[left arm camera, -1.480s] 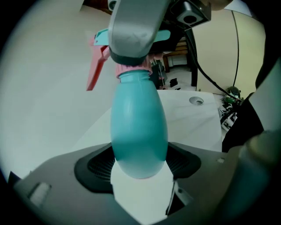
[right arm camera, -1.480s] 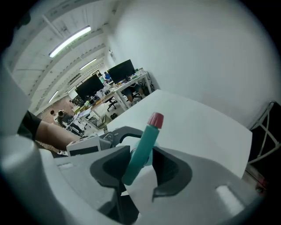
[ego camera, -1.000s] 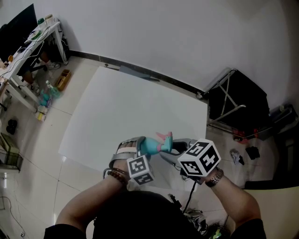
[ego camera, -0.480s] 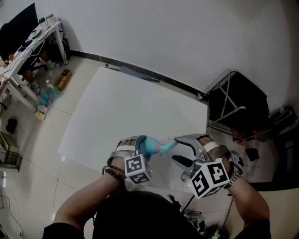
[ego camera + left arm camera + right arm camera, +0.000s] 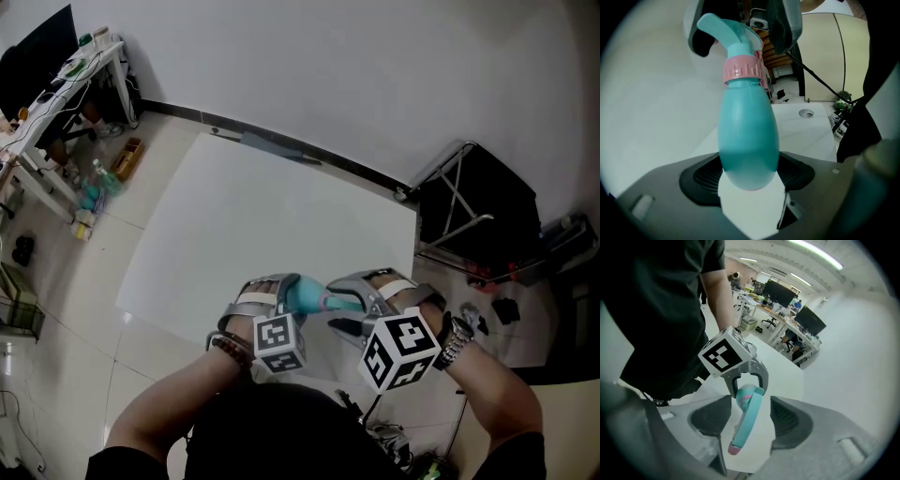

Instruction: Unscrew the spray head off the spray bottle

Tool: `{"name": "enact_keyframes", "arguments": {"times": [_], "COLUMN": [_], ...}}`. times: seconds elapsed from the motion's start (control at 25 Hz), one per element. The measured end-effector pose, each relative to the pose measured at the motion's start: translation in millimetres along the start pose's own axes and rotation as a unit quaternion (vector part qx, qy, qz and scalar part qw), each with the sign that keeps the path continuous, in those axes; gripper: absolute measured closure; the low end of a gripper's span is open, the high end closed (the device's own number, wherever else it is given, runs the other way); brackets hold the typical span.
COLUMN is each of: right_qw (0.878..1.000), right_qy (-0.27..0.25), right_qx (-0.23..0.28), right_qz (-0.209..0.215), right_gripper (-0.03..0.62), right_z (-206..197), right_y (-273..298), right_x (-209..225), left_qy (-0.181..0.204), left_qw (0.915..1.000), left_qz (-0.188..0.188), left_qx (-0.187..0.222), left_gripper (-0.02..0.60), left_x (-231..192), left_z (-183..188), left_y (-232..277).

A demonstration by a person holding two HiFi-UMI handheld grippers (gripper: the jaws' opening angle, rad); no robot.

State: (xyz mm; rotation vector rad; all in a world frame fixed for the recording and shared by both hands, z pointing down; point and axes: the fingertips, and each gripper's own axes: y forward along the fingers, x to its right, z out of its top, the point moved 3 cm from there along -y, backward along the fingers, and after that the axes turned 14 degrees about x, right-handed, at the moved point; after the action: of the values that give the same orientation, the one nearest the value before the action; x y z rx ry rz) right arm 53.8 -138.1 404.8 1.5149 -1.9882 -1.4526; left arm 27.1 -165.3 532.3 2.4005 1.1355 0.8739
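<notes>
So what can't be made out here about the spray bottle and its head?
- Thread: left gripper view, the pink collar covers the neck of the spray bottle, so any loosening is hidden.
- Bottle body: right gripper view, hidden behind the spray head and the left gripper.
- Right end of the head: left gripper view, behind the right gripper, whose jaws have just been opening with the head between them.
</notes>
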Motion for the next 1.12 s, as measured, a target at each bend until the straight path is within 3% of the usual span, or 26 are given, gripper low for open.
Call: {"name": "enact_keyframes", "arguments": {"times": [0.08,0.2,0.28,0.36,0.48,0.64,0.76,0.84,0.88,0.92,0.96,1.04,1.12], "right_qw": [0.999,0.998,1.0,0.998,0.988,0.98,0.992,0.999,0.995,0.984,0.963,0.902,0.833], "right_qy": [0.041,0.062,0.022,-0.052,-0.149,-0.19,-0.112,0.012,0.09,0.175,0.264,0.428,0.551], "right_qx": [0.002,0.002,-0.01,-0.027,-0.047,-0.064,-0.056,-0.041,-0.03,-0.018,-0.005,0.015,0.037], "right_qz": [0.008,0.009,0.008,0.009,0.009,-0.001,-0.008,-0.02,-0.028,-0.037,-0.043,-0.05,-0.045], "right_gripper": [0.35,0.416,0.428,0.43,0.43,0.456,0.47,0.47,0.47,0.47,0.47,0.471,0.471], "right_z": [-1.8,-3.0,-5.1,-8.0,-11.8,-14.8,-17.0,-17.3,-19.0,-22.3,-27.1,-38.0,-45.8], "right_y": [4.4,8.5,11.0,12.6,13.7,14.2,15.4,15.3,16.0,17.3,18.9,22.2,24.7], "right_x": [0.4,-0.9,-5.2,-11.3,-17.3,-16.7,-12.2,-4.3,-0.4,2.8,5.1,7.3,6.8], "left_qy": [0.001,-0.001,0.005,0.007,0.006,0.01,0.008,0.015,0.019,0.024,0.029,0.04,0.044], "left_qw": [1.0,1.0,1.0,0.9999,0.9999,0.9999,1.0,0.9998,0.9995,0.9991,0.9987,0.9976,0.997], "left_qz": [-0.001,-0.004,-0.003,-0.005,-0.009,-0.008,-0.003,0.006,0.01,0.013,0.016,0.017,0.015], "left_qx": [-0.001,0.001,-0.003,-0.005,-0.005,-0.004,-0.003,-0.015,-0.024,-0.032,-0.04,-0.053,-0.061], "left_gripper": [0.193,0.193,0.193,0.193,0.193,0.193,0.193,0.193,0.193,0.193,0.193,0.193,0.193], "left_x": [2.4,5.9,5.9,7.0,7.1,6.5,4.3,0.5,-1.3,-2.8,-3.5,-2.3,1.3], "left_z": [0.7,2.6,2.2,1.5,2.9,4.6,4.7,1.6,-0.5,-2.6,-4.6,-8.4,-12.0], "left_y": [-0.3,0.4,-0.1,0.7,1.2,1.1,2.9,3.4,3.3,3.4,3.9,5.3,6.5]}}
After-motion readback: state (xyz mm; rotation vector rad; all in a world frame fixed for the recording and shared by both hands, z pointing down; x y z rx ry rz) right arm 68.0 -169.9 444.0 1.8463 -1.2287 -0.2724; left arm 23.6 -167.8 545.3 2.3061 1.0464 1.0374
